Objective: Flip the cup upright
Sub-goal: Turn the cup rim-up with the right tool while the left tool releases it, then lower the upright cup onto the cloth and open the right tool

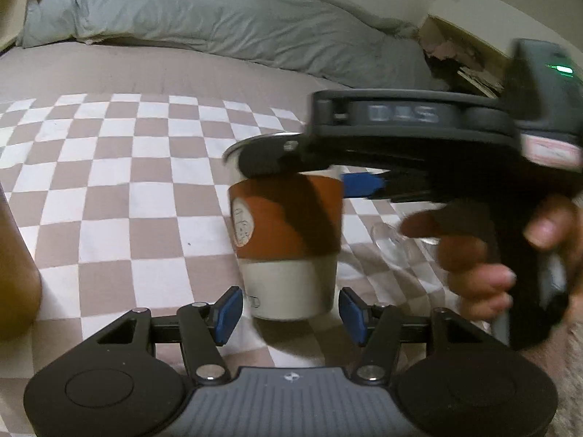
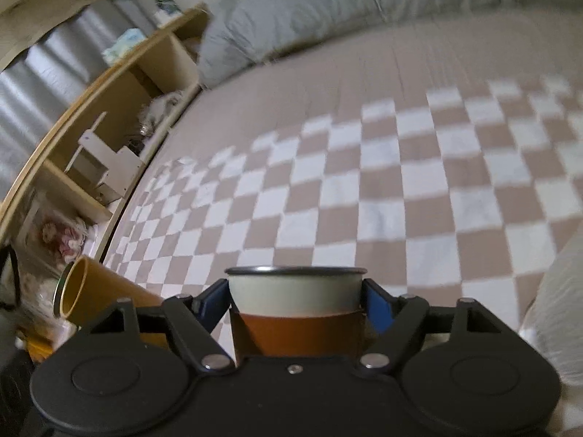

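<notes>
A white cup with a brown sleeve (image 1: 288, 233) stands upright, rim up, over the checkered cloth (image 1: 120, 189). My right gripper (image 1: 309, 178) comes in from the right and is shut on the cup near its rim. In the right wrist view the cup (image 2: 295, 309) sits between the blue pads (image 2: 379, 306), held by both. My left gripper (image 1: 289, 313) is open, with its blue pads on either side of the cup's base and apart from it.
A tan cylinder (image 2: 94, 295) lies at the left, also at the left edge of the left wrist view (image 1: 14, 276). A grey duvet (image 1: 204, 14) lies at the back. A wooden shelf (image 2: 109, 116) runs along the bed's side.
</notes>
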Available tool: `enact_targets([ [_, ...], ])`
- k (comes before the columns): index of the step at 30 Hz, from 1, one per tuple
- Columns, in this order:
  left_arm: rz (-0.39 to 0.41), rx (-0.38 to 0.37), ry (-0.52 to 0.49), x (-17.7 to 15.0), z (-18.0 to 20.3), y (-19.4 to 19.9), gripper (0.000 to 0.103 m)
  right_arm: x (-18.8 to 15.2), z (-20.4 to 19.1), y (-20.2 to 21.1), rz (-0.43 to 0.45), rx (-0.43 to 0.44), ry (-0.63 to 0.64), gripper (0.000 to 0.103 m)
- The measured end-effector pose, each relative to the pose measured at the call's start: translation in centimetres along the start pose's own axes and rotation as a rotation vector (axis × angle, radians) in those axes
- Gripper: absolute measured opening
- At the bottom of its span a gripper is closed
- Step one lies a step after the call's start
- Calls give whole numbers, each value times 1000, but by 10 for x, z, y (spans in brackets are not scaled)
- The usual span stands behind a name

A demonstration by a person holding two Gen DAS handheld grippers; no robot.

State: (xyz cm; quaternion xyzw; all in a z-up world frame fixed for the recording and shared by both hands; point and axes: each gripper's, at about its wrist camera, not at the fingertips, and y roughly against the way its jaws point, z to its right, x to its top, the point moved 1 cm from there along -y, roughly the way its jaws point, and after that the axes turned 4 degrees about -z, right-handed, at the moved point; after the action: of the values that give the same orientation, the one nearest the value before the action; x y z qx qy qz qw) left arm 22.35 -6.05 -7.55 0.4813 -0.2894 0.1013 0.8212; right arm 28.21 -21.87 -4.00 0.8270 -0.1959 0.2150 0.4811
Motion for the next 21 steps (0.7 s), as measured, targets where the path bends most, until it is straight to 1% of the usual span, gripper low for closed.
enact_targets([
  [5, 62, 65, -30, 3, -2, -6, 57, -7, -18, 21, 77, -31, 120, 78],
  [7, 71, 60, -38, 2, -4, -7, 53, -10, -27, 26, 102, -49, 184, 78],
  [8, 71, 61, -47, 2, -3, -8, 53, -13, -30, 28, 110, -59, 212, 78],
  [10, 84, 81, -92, -1, -1, -9, 52, -17, -35, 27, 108, -82, 257, 77],
  [13, 99, 114, -149, -5, 1, -8, 52, -22, -41, 28, 101, -100, 291, 77],
  [16, 87, 110, -144, -5, -3, -10, 52, -29, -47, 29, 98, -121, 340, 77],
  [21, 97, 106, -140, -9, -7, -9, 53, -39, -56, 27, 102, -153, 399, 77],
])
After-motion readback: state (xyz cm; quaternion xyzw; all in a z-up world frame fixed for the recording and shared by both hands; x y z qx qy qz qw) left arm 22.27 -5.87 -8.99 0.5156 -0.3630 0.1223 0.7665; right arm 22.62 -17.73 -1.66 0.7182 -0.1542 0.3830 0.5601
